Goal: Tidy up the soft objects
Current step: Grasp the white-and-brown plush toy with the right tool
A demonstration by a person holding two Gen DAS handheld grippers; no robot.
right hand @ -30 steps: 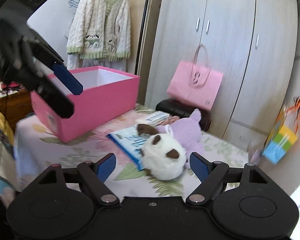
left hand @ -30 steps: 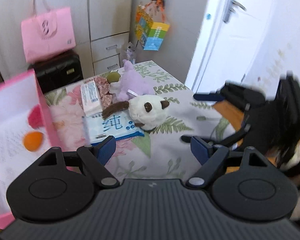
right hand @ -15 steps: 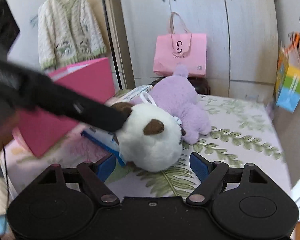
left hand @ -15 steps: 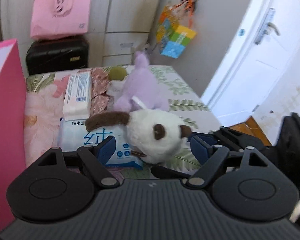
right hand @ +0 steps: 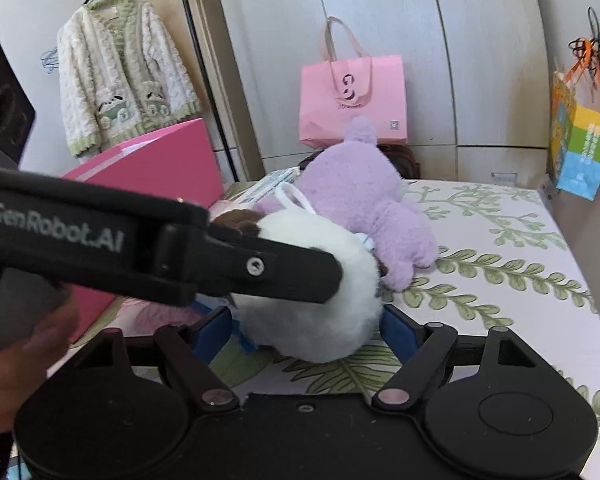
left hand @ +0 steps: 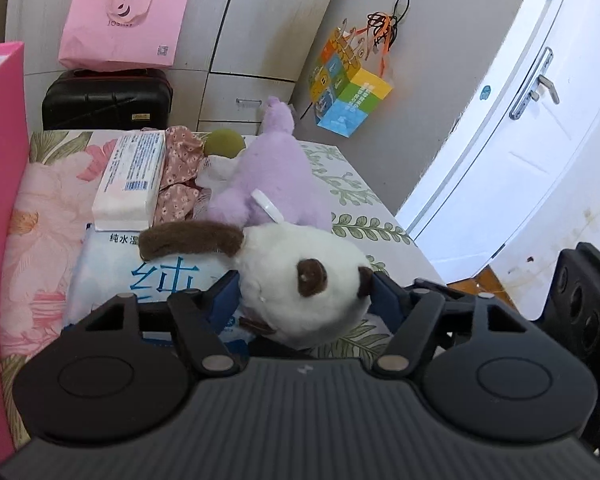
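Observation:
A white plush toy with brown ears and tail (left hand: 300, 276) lies on the floral bedspread, partly on a blue wet-wipes pack (left hand: 156, 276). My left gripper (left hand: 304, 296) has its jaws on both sides of the toy, pressing its fur. My right gripper (right hand: 306, 324) has its jaws on both sides of the same white toy (right hand: 312, 320) from another side. A purple plush (left hand: 272, 184) lies just behind it and also shows in the right wrist view (right hand: 360, 196). The left gripper's arm (right hand: 160, 252) crosses the right view.
A pink open box (left hand: 0, 184) stands at the left and shows in the right wrist view (right hand: 156, 172). A white tissue pack (left hand: 130, 180), floral cloth (left hand: 178, 172) and a green ball (left hand: 224, 142) lie behind. A black suitcase (left hand: 108, 100) and pink bag (left hand: 124, 20) stand beyond the bed.
Both grippers have moved in on the white plush toy from opposite sides. Their jaws now stand around it, where before they were open and short of it.

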